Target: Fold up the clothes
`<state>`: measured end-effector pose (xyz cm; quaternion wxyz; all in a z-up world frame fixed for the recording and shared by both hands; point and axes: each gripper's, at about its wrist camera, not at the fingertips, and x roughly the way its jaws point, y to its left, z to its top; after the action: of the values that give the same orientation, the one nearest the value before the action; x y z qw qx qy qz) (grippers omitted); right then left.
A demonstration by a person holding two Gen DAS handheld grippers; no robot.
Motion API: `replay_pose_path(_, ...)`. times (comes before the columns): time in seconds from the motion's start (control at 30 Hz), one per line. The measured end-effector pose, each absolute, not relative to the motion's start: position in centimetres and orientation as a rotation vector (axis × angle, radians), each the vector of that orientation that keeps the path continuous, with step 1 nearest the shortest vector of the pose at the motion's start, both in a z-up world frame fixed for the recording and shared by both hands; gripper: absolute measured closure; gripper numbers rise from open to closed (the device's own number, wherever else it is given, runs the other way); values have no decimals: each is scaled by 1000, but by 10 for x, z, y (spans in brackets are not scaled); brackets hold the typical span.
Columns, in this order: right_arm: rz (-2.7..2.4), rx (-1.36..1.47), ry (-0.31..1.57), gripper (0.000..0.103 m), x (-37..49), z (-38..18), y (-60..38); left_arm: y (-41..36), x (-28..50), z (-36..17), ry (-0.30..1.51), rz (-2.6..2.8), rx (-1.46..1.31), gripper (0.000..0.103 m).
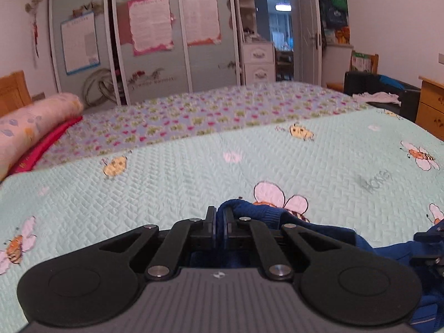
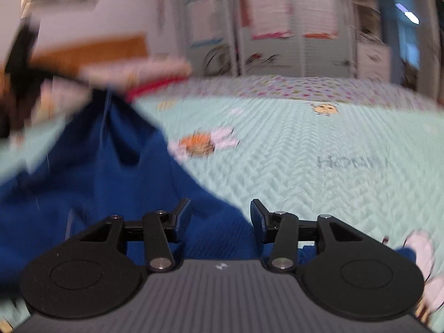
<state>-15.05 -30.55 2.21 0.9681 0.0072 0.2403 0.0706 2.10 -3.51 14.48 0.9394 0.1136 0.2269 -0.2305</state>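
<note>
Left tool (image 1: 220, 222) pinches blue garment (image 1: 319, 230) edge; right tool (image 2: 220, 216) gapes empty.

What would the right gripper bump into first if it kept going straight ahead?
Probably the blue garment bunched before the open right gripper, then the mint bee-print quilt. The picture is blurry, so depth is unsure.

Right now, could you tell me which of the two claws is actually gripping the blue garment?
The left claw: its jaws are shut on a bunched edge of the blue garment. The right claw stands open above the cloth, pinching nothing.
</note>
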Motion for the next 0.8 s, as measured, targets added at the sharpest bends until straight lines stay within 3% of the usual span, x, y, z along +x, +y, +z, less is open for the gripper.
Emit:
replay_pose_path(0.1, 176, -13, 487, 54, -143, 26, -294, -29, 10, 152, 442, -456, 202, 99)
replay_pose_path(0.17, 170, -60, 533, 45, -131, 23, -288, -29, 6, 156, 421, -447, 217, 99)
replay_pose_path(0.37, 152, -45, 644, 45, -110, 17, -290, -51, 25, 171, 398, -425, 314, 101)
replay_pose_path(0.4, 149, -41, 660, 47, -109, 16, -291, -57, 29, 173, 388, -421, 333, 103)
replay_pose_path(0.47, 133, -42, 664, 97, -109, 15, -292, -66, 32, 184, 334, -400, 371, 103)
replay_pose_path(0.63, 67, -65, 571, 98, -110, 38, -300, -77, 59, 199, 326, -384, 395, 103)
replay_pose_path(0.8, 38, -49, 586, 98, -89, 43, -312, -70, 78, 155, 490, -449, 472, 98)
